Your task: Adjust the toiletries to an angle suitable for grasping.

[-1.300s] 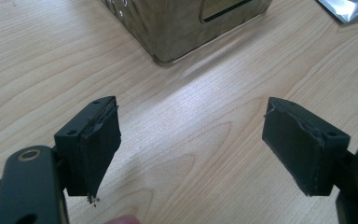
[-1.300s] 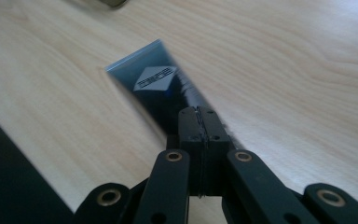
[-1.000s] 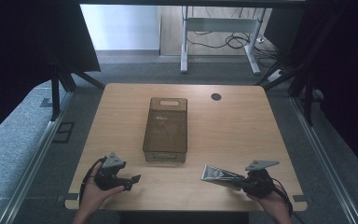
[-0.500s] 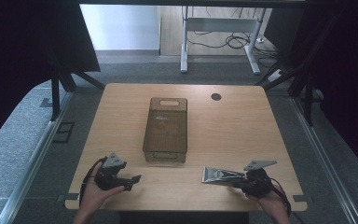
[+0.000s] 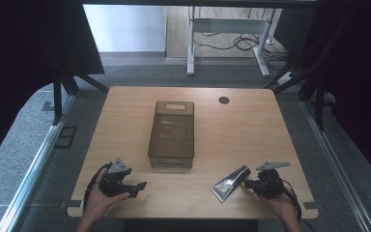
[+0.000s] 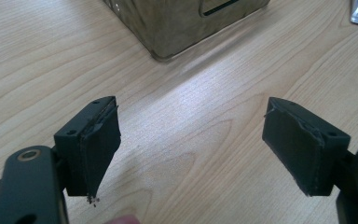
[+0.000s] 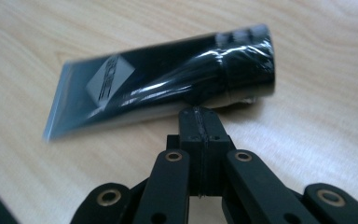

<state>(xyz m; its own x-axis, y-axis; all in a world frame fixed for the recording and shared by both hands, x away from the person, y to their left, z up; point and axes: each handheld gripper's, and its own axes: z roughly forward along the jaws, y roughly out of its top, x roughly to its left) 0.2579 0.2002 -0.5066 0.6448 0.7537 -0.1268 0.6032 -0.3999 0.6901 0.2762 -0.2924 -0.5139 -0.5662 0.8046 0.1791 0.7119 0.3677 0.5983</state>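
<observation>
High view, wooden table (image 5: 251, 145): one brown see-through bin (image 5: 172, 133), lengthwise at centre. One tube (image 5: 230, 182), silver here and dark and glossy in the right gripper view (image 7: 168, 86), flat near the front edge, right of the bin and well apart from it. Right claw (image 5: 249, 184): jaws pressed together, empty, tips just at the tube's cap end (image 7: 200, 116). Left claw (image 5: 140, 185): near the front left corner, jaws wide (image 6: 191, 140), bare table between them, bin corner (image 6: 182, 23) ahead.

Bin (image 5: 171, 134) mid-table (image 5: 251, 130); tube (image 5: 230, 183) near edge, right of bin.
</observation>
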